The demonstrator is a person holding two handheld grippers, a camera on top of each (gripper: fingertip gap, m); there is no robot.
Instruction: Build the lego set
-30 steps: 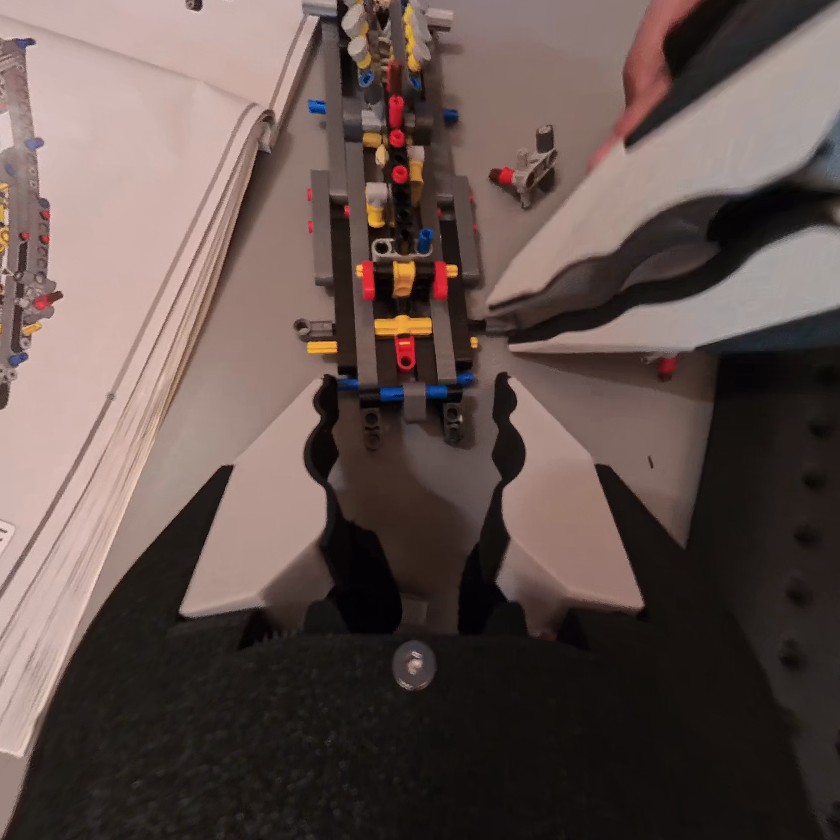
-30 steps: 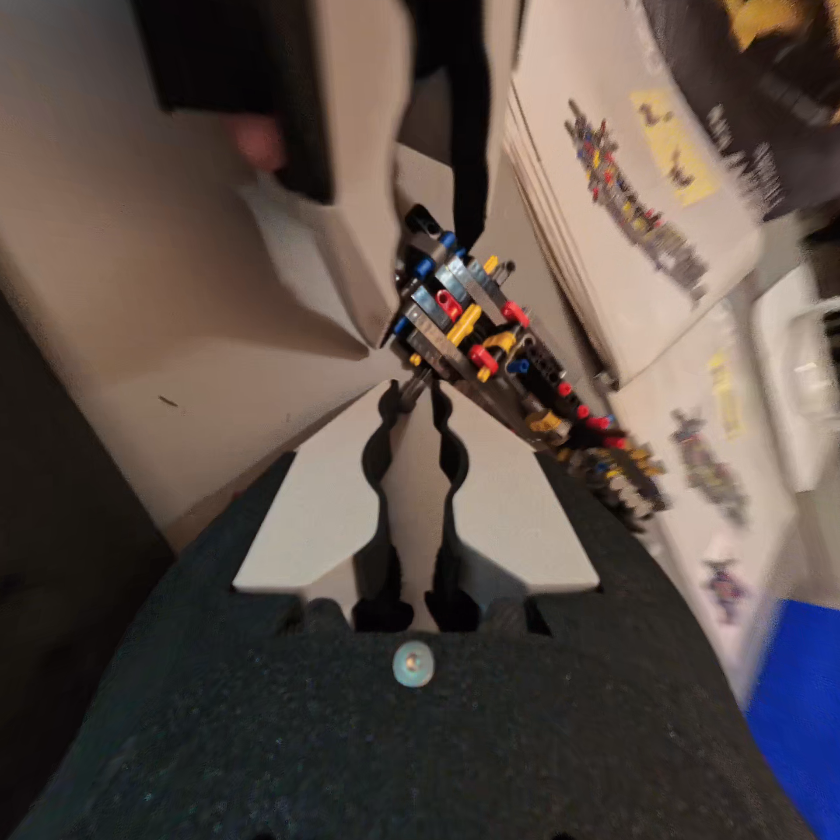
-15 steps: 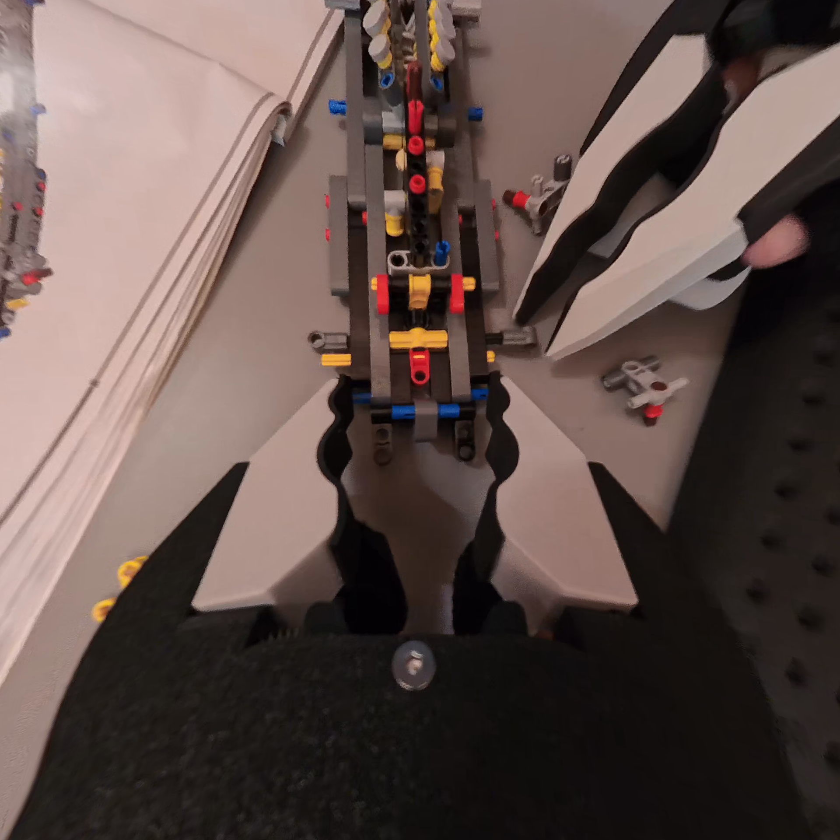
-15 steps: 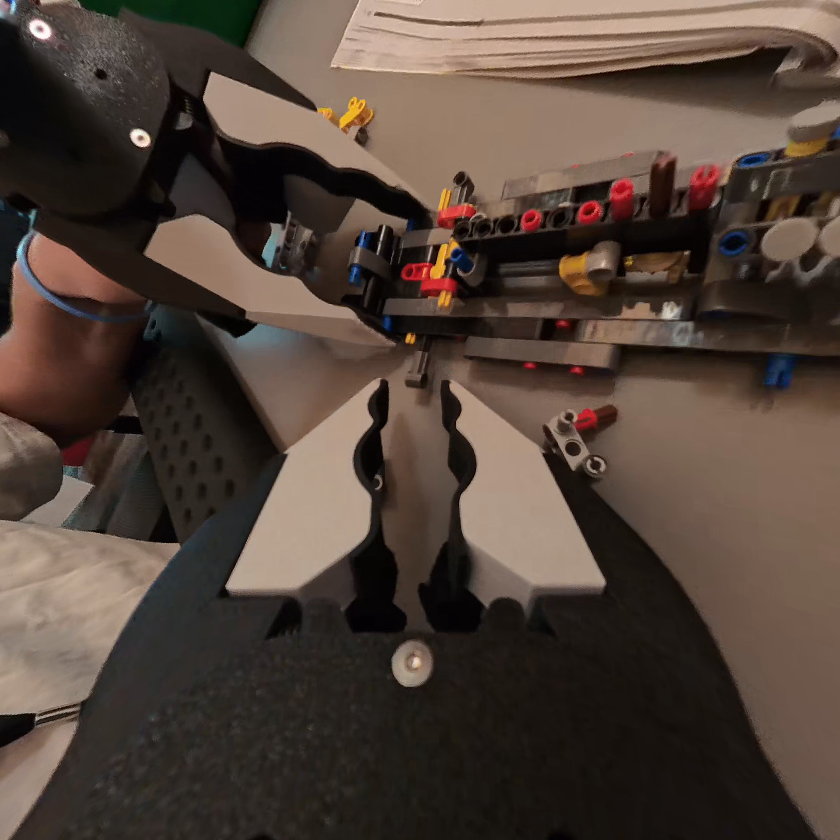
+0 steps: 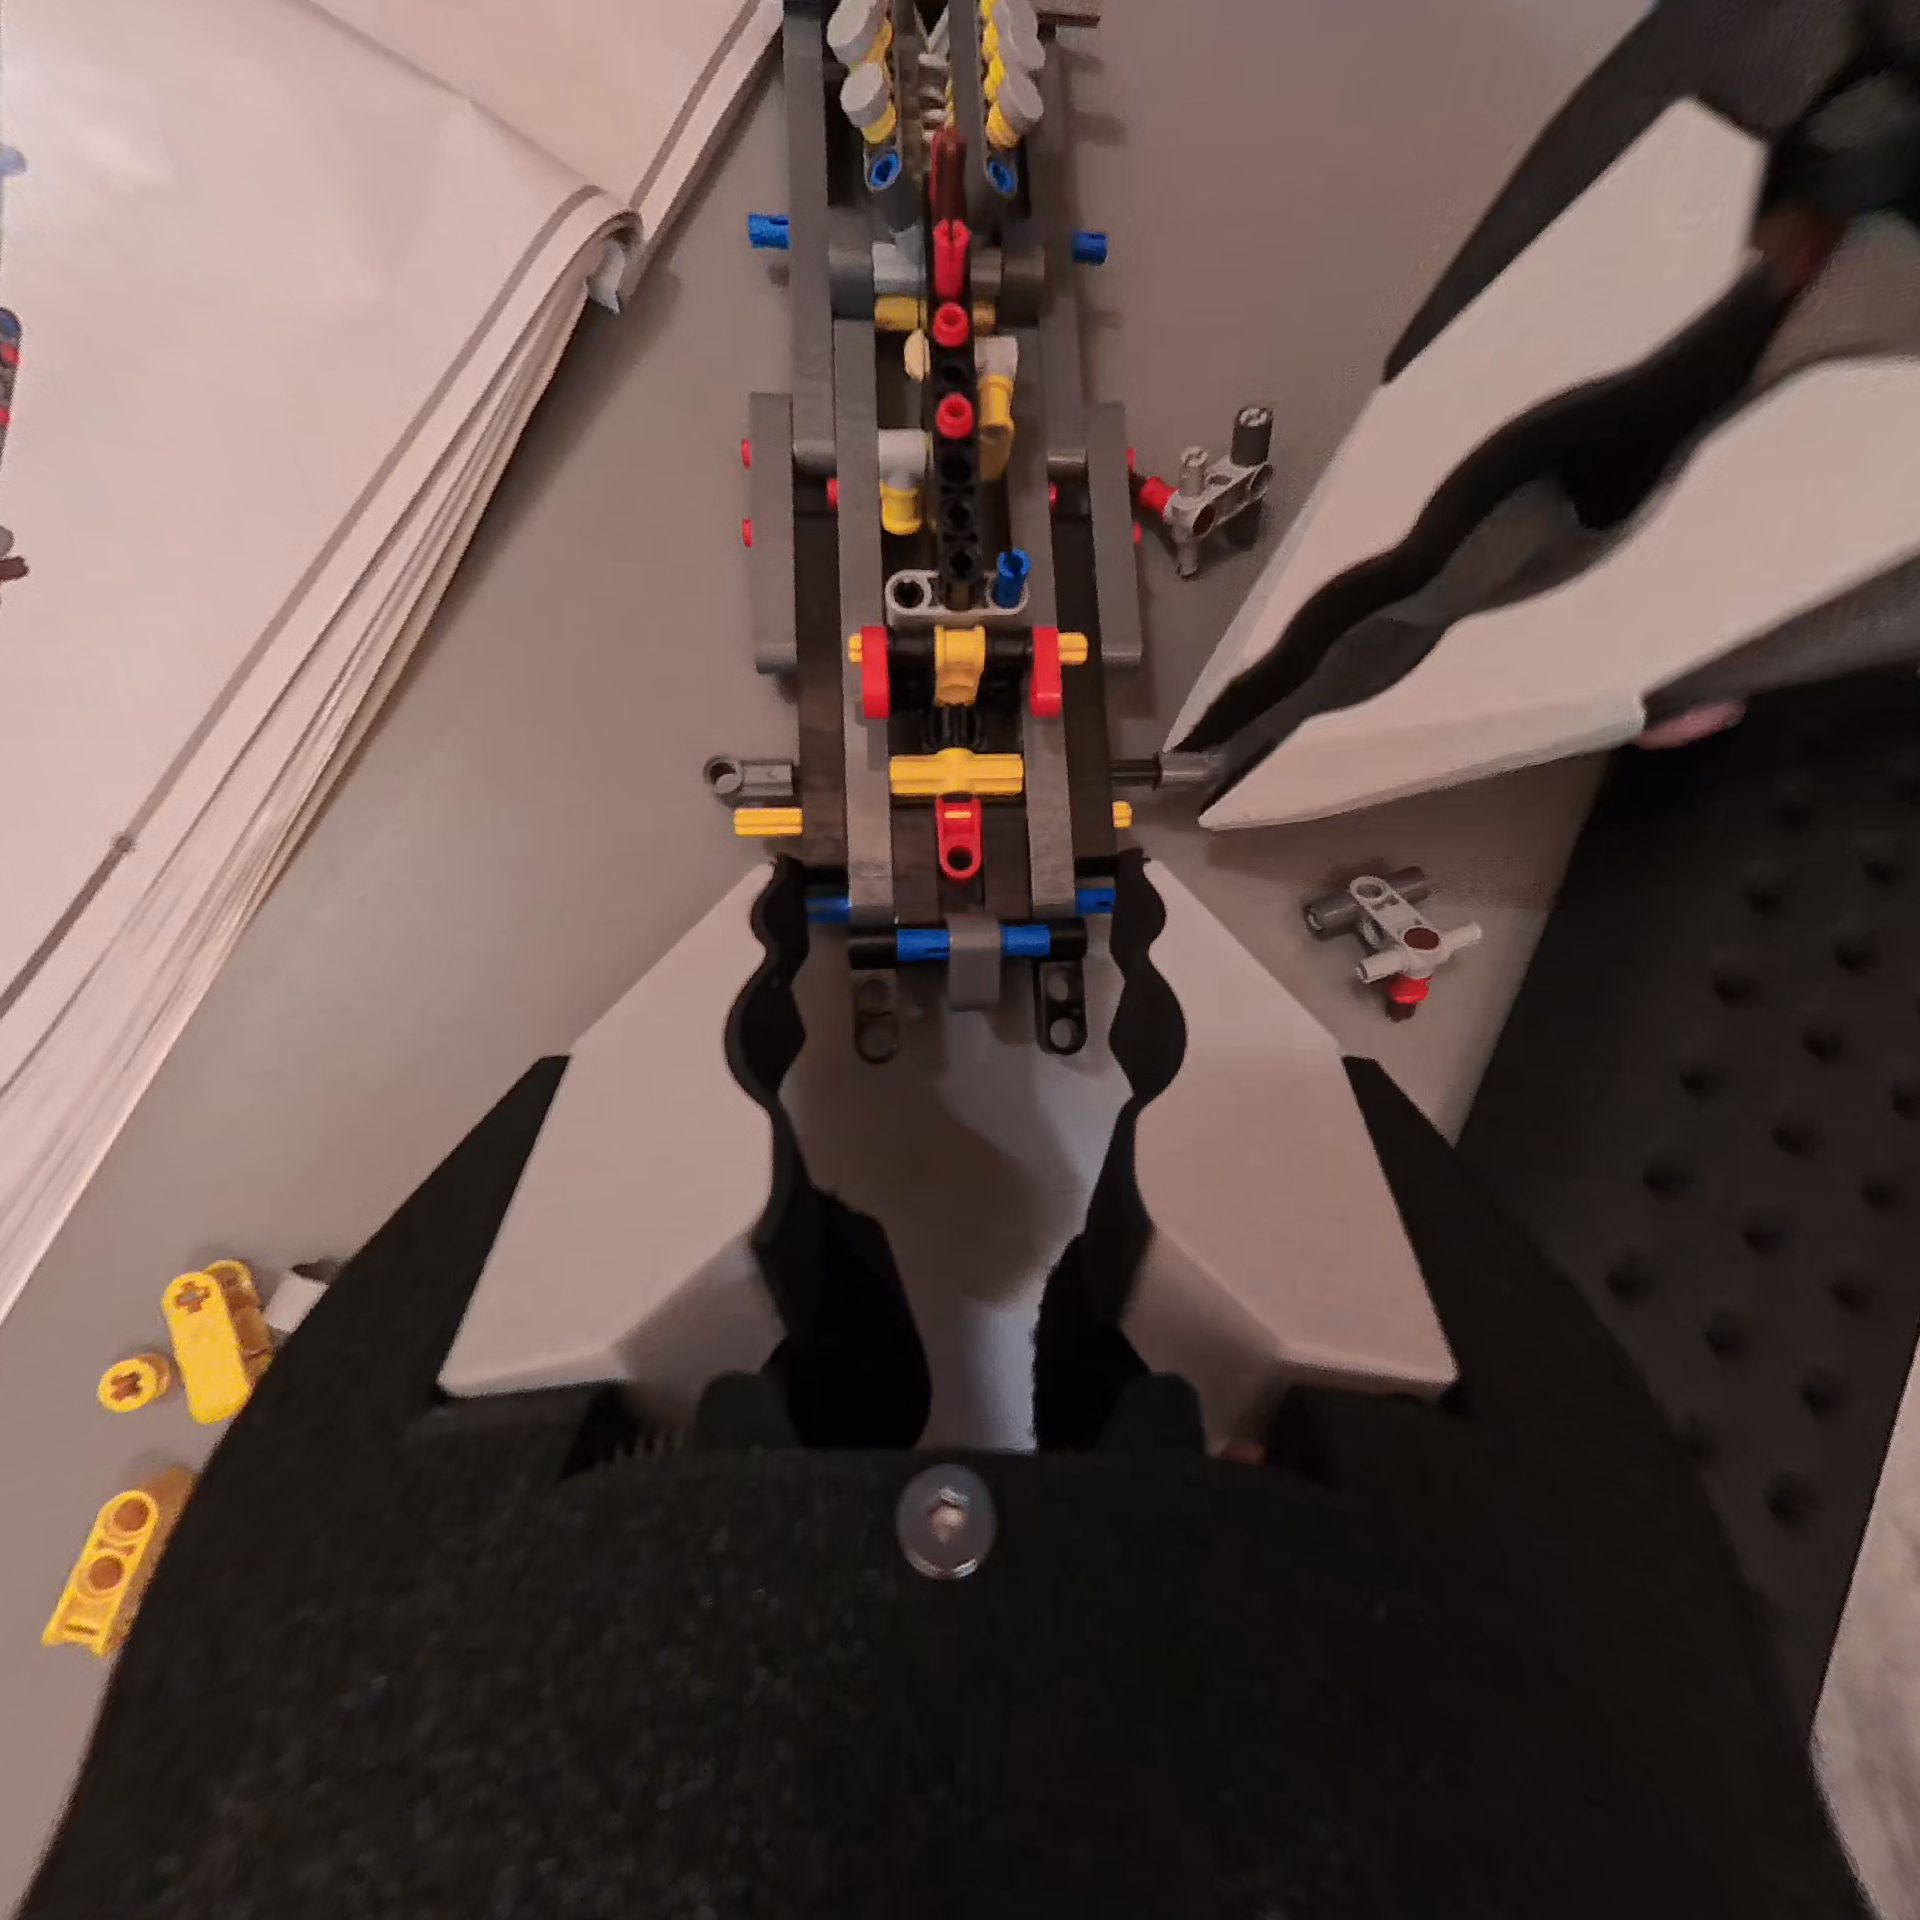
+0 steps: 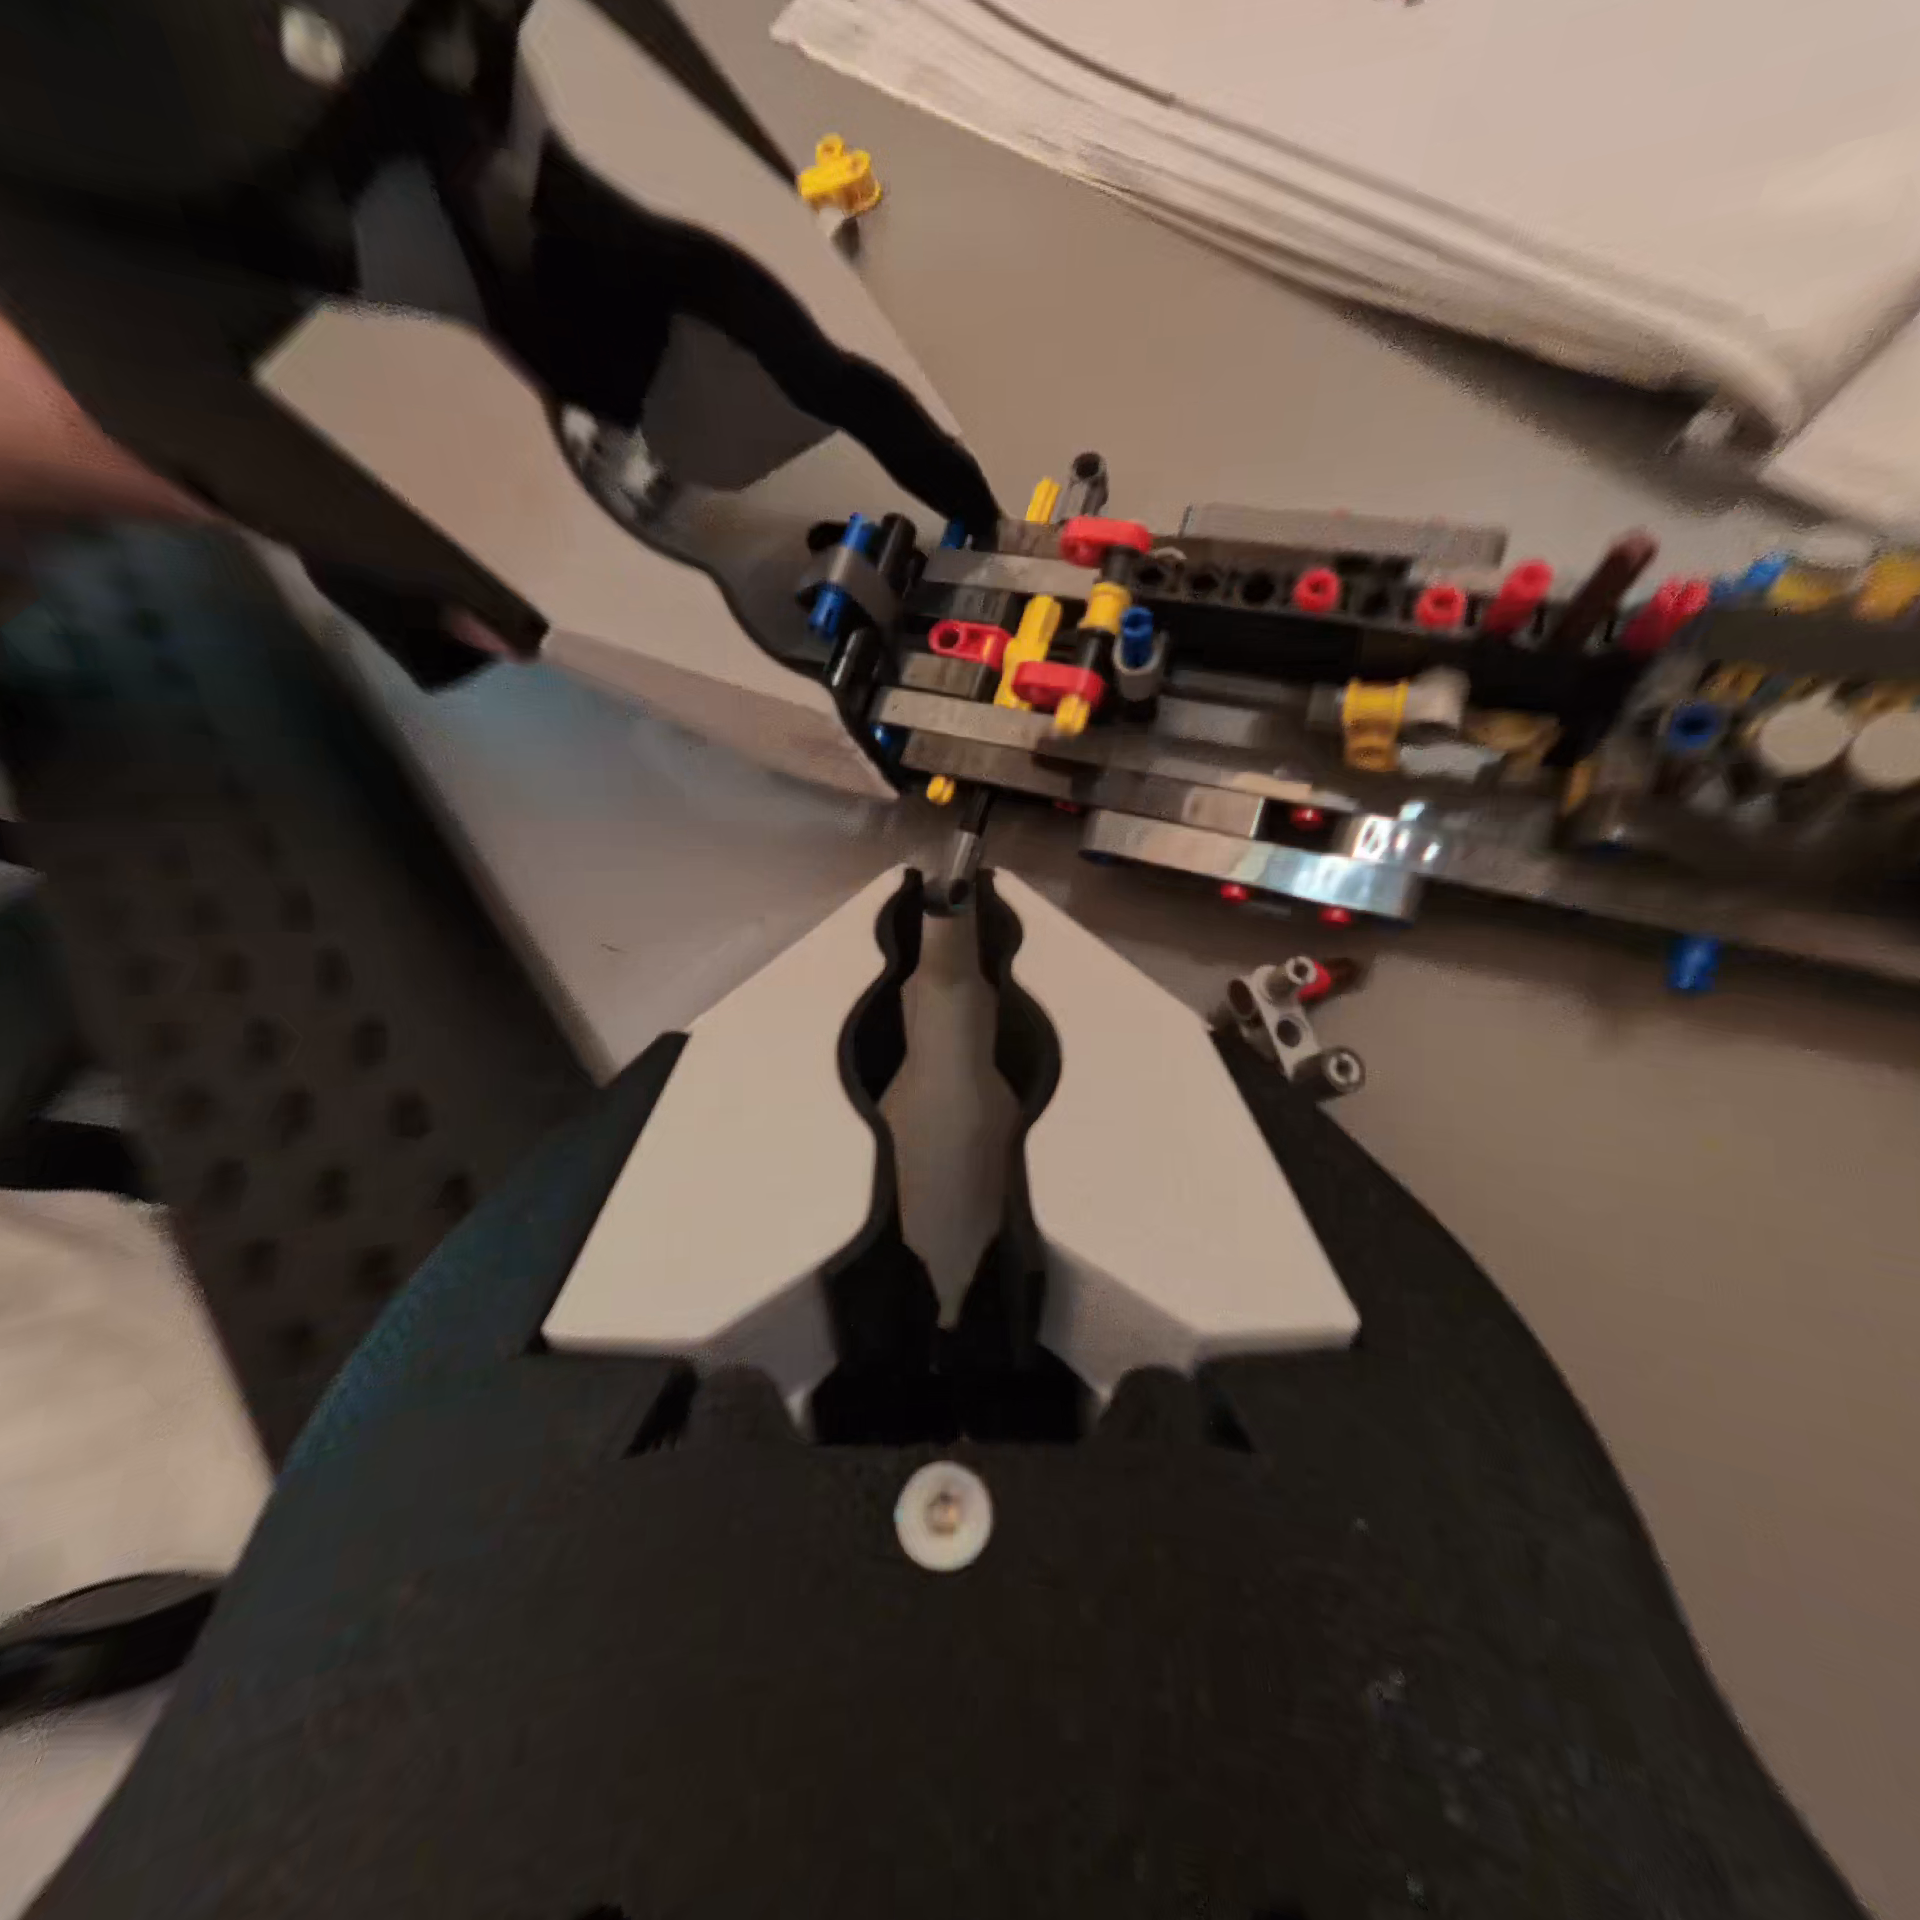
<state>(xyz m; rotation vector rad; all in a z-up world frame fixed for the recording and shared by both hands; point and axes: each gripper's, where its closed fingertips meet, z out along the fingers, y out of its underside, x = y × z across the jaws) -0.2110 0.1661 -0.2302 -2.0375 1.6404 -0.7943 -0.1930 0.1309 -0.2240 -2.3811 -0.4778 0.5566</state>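
- My left gripper is clamped across the near end of the long dark-grey and black Lego Technic chassis, its black wavy pads pressing both side beams, pinning it to the grey tabletop.
- My right gripper comes in from the side, its tips nipped on the small dark-grey axle connector sticking out of the chassis's side.
- Step in hand, as I judge it: seating or adjusting that side pin while the left hand steadies the frame.
- Next move calls for a straight push or pull along the pin's axis, with the left clamp resisting any sideways slide.
- Nearby lie loose yellow connector pieces and two small grey-and-red sub-assemblies, probably waiting their turn.
- Farther off, the thick open instruction booklet lies beside the chassis; I can read no brand or writing on it.
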